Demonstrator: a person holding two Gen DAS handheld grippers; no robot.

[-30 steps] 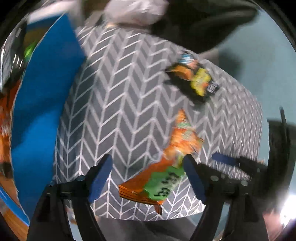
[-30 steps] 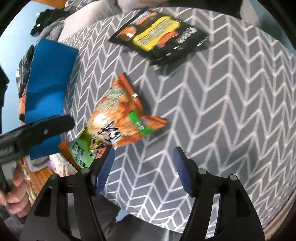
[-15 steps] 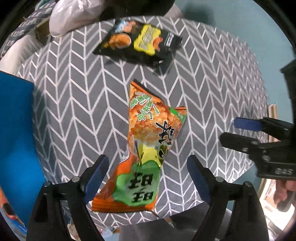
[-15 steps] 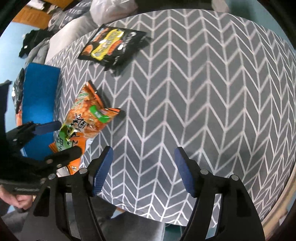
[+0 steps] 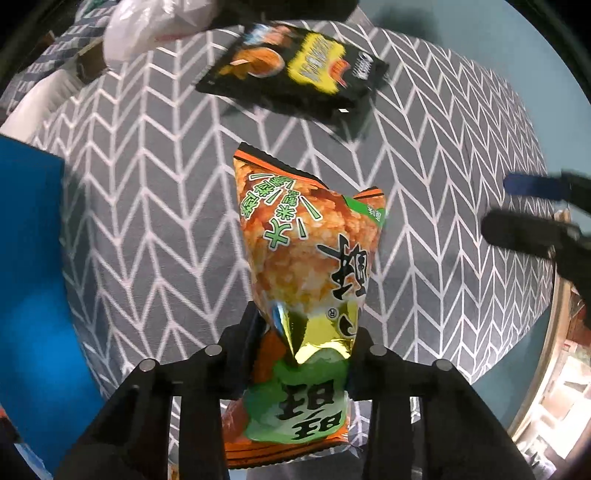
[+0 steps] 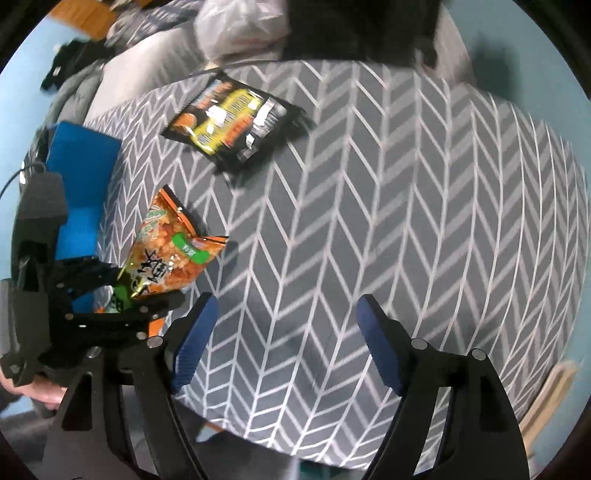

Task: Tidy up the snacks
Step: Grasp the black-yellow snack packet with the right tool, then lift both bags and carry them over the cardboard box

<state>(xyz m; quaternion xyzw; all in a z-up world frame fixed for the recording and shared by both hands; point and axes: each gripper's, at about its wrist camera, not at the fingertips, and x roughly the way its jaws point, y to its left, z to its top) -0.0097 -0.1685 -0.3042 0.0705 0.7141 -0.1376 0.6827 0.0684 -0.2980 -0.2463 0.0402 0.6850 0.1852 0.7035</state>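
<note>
An orange and green snack bag [image 5: 306,240] lies on the grey chevron cloth [image 5: 147,184] near its front edge. My left gripper [image 5: 306,332] points straight down and its jaws are closing on the bag's lower half, where the foil is pinched and crumpled. The right wrist view shows the same bag [image 6: 170,251] and left gripper [image 6: 122,291] at the left. My right gripper [image 6: 284,332] hovers over bare cloth with its jaws opening and nothing between them. Towards the back of the cloth rests a black and yellow snack bag [image 5: 291,74], also in the right wrist view [image 6: 232,118].
A blue bin [image 5: 33,277] stands against the table's left side, the same blue bin [image 6: 81,166] in the right wrist view. A white plastic bag [image 5: 155,26] and dark clothing lie behind the table. A hand [image 6: 33,391] holds the left gripper at the lower left.
The left gripper has dropped onto the orange bag and closed from wide open to pinching it. The right gripper has drifted right, away from the bag, and spread its jaws wider.
</note>
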